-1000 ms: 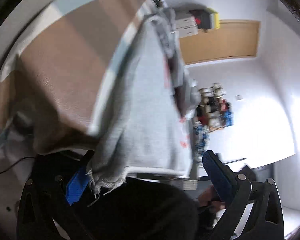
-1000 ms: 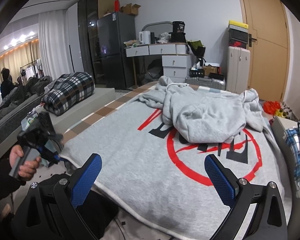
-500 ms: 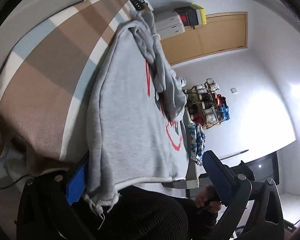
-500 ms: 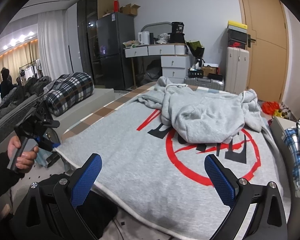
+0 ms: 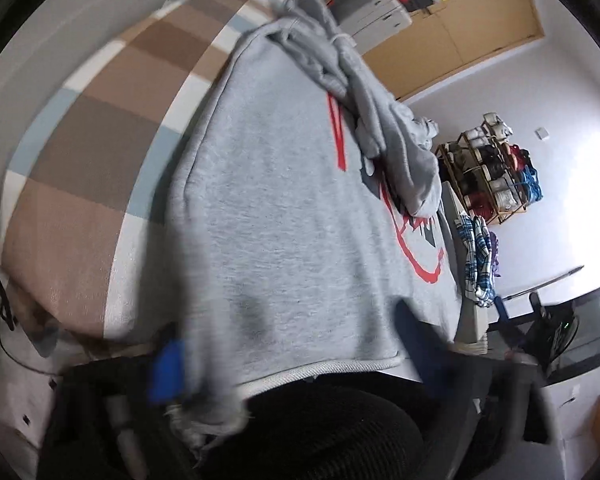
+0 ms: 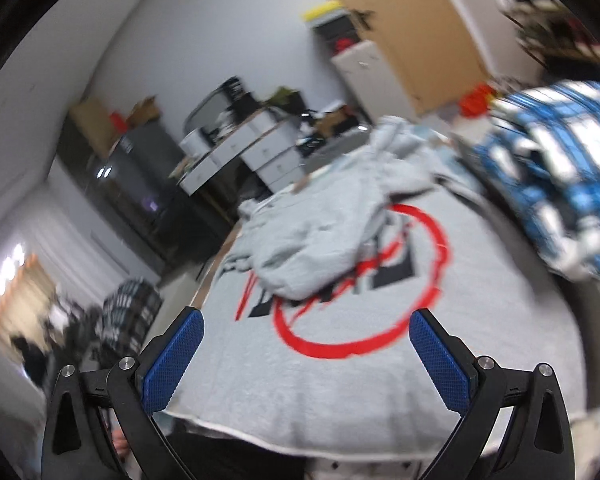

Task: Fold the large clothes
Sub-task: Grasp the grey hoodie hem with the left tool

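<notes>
A large grey sweatshirt with a red ring print lies spread on the bed, its upper part bunched in a heap. My left gripper is at the near left corner of the hem. Its jaws are closing, blurred, with the hem corner between them. The left pad touches the cloth and the right pad stands apart from it. My right gripper hovers open over the near hem, with nothing between its fingers.
The bed carries a brown, blue and white check sheet. A blue plaid garment lies at the bed's right side. Drawers, a dark fridge and a wooden door stand beyond. A person's dark clothing fills the near edge.
The left jaws have narrowed around the hem corner. The right gripper has swung right and rolled, so its view is tilted and the plaid garment looms closer.
</notes>
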Demonstrator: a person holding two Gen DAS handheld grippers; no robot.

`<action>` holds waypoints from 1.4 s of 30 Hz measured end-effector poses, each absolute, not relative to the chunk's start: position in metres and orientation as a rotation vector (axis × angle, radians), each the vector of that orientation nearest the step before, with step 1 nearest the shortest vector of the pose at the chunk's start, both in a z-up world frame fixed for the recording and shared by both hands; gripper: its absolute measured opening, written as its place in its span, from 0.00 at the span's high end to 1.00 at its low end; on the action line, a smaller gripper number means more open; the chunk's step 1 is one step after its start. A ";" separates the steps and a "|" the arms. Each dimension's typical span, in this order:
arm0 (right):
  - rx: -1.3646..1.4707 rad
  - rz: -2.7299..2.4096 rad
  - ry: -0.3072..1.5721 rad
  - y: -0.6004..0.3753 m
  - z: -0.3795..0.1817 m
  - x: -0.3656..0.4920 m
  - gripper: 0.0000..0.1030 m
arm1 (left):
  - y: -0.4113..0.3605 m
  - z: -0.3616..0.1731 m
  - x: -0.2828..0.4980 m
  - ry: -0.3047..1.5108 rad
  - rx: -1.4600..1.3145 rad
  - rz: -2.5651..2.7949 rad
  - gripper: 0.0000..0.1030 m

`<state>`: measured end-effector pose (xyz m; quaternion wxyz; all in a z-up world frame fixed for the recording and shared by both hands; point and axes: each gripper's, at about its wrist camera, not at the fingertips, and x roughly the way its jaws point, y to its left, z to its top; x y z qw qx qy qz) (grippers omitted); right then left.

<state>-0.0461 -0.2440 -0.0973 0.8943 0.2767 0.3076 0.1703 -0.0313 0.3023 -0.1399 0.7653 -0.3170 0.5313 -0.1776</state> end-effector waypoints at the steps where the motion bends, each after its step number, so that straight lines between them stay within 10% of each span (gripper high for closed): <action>1: 0.576 0.346 0.646 -0.254 -0.096 -0.050 0.00 | 0.304 -0.145 -0.028 1.188 -0.693 -0.384 0.65; 5: 0.563 0.259 0.777 -0.278 -0.103 -0.053 0.00 | 0.309 -0.149 -0.028 1.200 -0.668 -0.373 0.94; 19: 0.741 0.106 1.127 -0.335 -0.188 -0.075 0.00 | 0.296 -0.101 -0.020 1.020 -0.710 -0.549 0.95; 35: 1.046 0.042 0.966 -0.353 -0.238 -0.085 0.01 | 0.287 -0.122 -0.006 1.087 -0.706 -0.544 0.95; 42: 0.945 -0.048 0.897 -0.349 -0.225 -0.085 0.48 | 0.295 -0.127 -0.012 1.095 -0.715 -0.534 0.95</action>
